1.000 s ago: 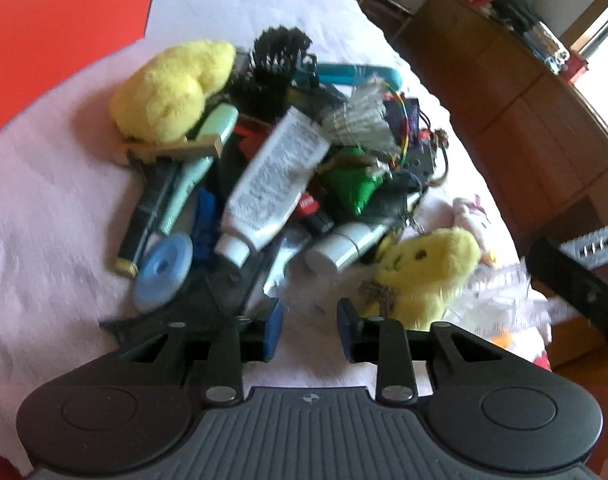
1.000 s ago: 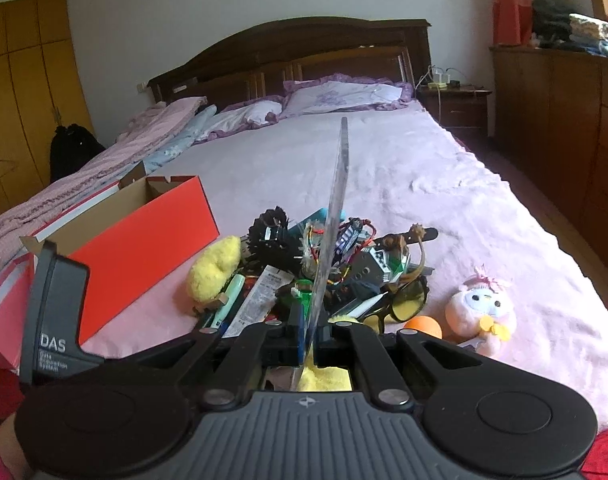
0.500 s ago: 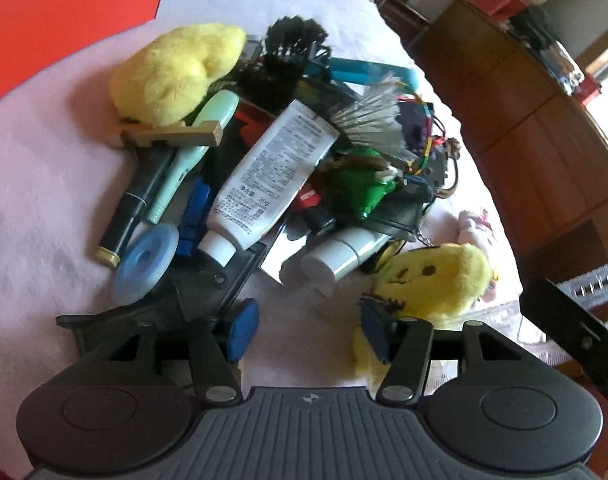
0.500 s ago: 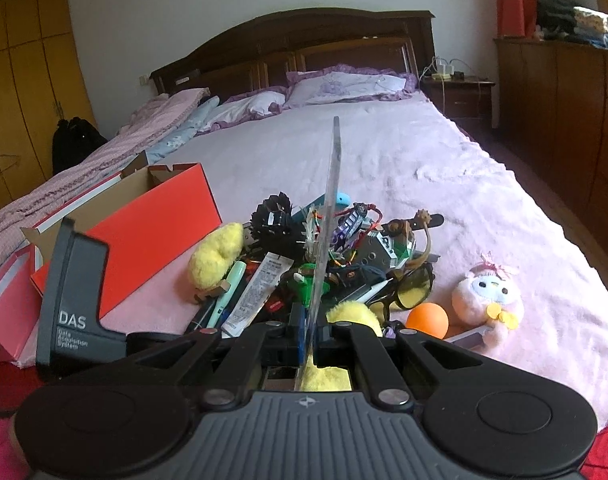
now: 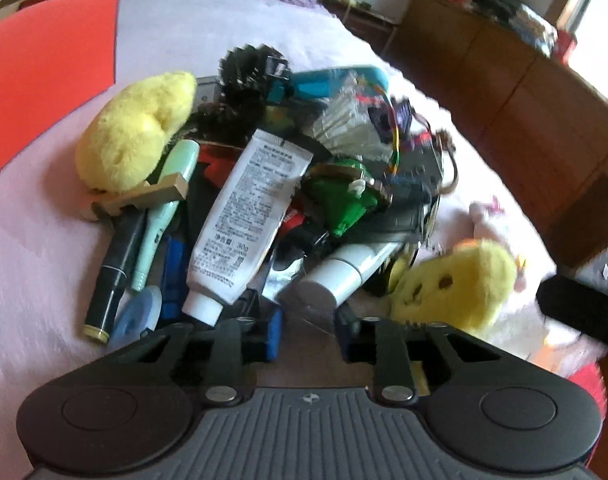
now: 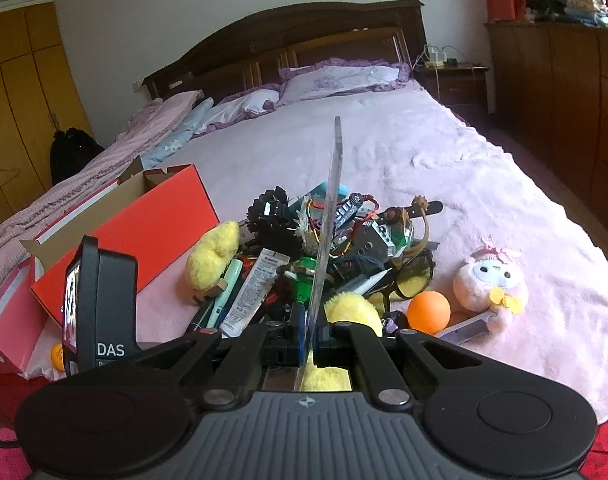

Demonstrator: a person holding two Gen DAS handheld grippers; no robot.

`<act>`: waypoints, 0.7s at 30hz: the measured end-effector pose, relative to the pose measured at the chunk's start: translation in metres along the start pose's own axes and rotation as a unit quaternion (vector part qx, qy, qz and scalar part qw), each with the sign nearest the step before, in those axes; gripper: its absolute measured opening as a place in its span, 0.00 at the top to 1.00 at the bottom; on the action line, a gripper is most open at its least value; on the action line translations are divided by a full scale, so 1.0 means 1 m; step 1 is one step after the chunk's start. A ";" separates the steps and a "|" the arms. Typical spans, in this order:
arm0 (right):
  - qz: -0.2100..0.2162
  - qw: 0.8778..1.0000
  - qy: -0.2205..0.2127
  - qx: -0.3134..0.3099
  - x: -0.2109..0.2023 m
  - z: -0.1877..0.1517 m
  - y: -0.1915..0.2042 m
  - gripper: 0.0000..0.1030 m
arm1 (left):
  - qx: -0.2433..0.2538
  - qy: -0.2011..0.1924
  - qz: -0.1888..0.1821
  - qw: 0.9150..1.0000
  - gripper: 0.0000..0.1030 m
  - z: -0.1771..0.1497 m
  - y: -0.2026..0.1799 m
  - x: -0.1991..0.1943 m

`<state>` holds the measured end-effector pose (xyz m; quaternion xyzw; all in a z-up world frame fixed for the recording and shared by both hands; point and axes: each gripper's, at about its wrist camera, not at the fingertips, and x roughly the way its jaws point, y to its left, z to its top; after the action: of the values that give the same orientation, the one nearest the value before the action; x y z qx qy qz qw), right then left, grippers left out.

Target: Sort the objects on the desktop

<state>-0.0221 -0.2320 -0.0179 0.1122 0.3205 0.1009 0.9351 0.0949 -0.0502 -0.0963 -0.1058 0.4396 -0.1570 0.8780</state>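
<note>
Between my right gripper (image 6: 311, 332) fingers, a clear flat plastic ruler (image 6: 329, 216) clamped upright, my left gripper (image 5: 309, 330) fingers spread apart before a white squeeze tube (image 5: 246, 220).

pile (image 5: 288, 184): mixed clutter heaped on pink bedspread | clear ruler (image 6: 328, 216): upright, edge-on, clamped | white tube (image 5: 248, 220): lying atop pile

Open left claw (image 5: 309, 330) nr clutter pile (image 5: 288, 184)

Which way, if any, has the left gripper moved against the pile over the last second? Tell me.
Yes. The left gripper has closed in on the pile: the white tube now reaches down almost to its open fingers and looks bigger than before.
</note>
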 end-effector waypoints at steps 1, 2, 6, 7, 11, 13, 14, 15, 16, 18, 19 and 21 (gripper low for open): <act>0.000 1.000 0.001 -0.002 0.000 -0.001 0.001 0.96 | -0.009 -0.005 -0.006 1.000 0.83 0.002 0.003 -0.002; 0.000 1.000 0.001 -0.004 0.000 -0.001 0.001 0.96 | -0.019 -0.009 -0.012 1.000 0.84 0.005 0.007 -0.004; 0.001 1.000 0.002 0.002 0.002 0.000 -0.001 0.96 | -0.057 -0.028 -0.037 0.997 0.84 0.014 0.020 -0.012; 0.001 1.000 0.003 0.002 0.003 0.000 -0.001 0.96 | -0.055 -0.028 -0.036 0.997 0.84 0.015 0.020 -0.011; 0.003 1.000 0.009 0.001 0.007 -0.001 0.000 0.96 | -0.018 -0.019 -0.025 0.999 0.84 0.019 0.012 0.001; 0.004 1.000 0.013 0.001 0.009 -0.002 0.001 0.96 | 0.010 -0.013 -0.011 1.000 0.84 0.015 0.010 0.002; 0.004 1.000 0.014 0.002 0.010 -0.003 0.002 0.96 | 0.019 -0.011 -0.005 1.000 0.84 0.015 0.009 0.005; 0.003 1.000 0.015 0.002 0.010 -0.003 0.003 0.96 | 0.020 -0.011 -0.004 1.000 0.84 0.016 0.008 0.006; 0.003 1.000 0.015 0.002 0.010 -0.003 0.003 0.96 | 0.020 -0.011 -0.003 1.000 0.85 0.017 0.008 0.007; 0.002 1.000 0.015 0.002 0.010 -0.002 0.003 0.96 | 0.031 -0.019 0.003 0.999 0.89 0.016 0.006 0.001; 0.003 1.000 0.014 0.003 0.010 -0.002 0.003 0.96 | 0.043 -0.024 0.010 0.999 0.93 0.017 0.003 -0.001; 0.003 1.000 0.012 0.004 0.010 -0.001 0.003 0.96 | 0.081 -0.041 0.031 0.995 0.94 0.016 -0.004 -0.014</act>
<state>-0.0154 -0.2265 -0.0238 0.1157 0.3321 0.1041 0.9303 0.0993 -0.0482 -0.0754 -0.0272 0.3922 -0.1606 0.9054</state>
